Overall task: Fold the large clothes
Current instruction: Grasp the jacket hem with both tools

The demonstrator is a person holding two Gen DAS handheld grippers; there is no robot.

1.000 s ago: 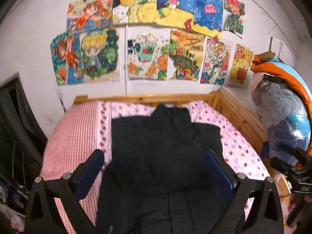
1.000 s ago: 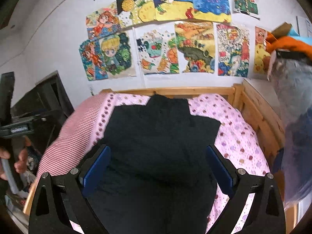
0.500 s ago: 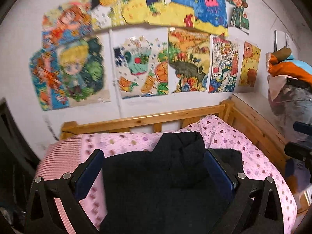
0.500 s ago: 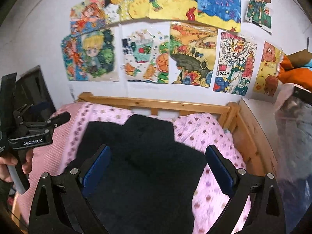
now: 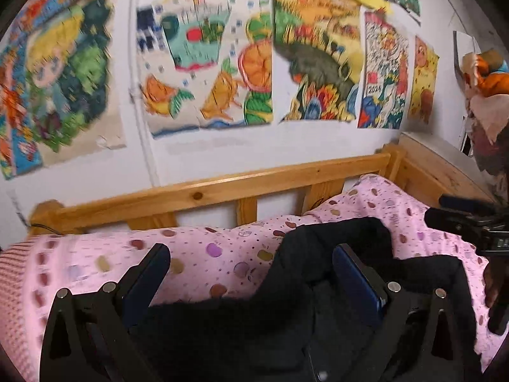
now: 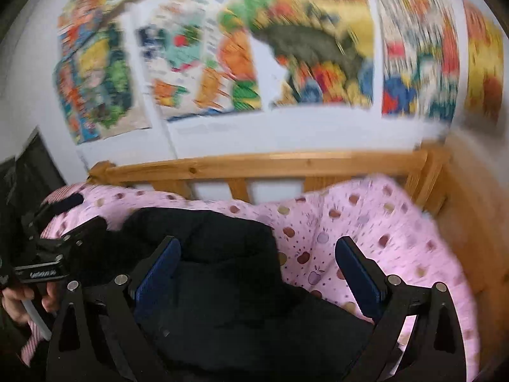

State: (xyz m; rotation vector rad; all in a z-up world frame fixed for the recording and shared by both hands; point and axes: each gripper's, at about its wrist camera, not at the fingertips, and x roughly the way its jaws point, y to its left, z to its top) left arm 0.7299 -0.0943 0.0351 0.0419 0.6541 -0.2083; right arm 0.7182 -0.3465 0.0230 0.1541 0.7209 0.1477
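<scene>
A large black garment lies spread on a pink spotted bed cover, its hood end toward the headboard. It also shows in the right wrist view. My left gripper is open and empty, low over the garment's far left shoulder. My right gripper is open and empty, low over the far right shoulder beside the hood. The right gripper's body shows at the right edge of the left wrist view; the left one, in a hand, shows in the right wrist view.
A wooden headboard rail runs close behind the garment, with a side rail on the right. Colourful drawings cover the white wall. A pile of orange and blue things sits at the far right. A dark cabinet stands left.
Both grippers have moved forward and down along the garment toward the headboard. The wall and rail now look much closer, and both views are blurred by motion. Both stay open.
</scene>
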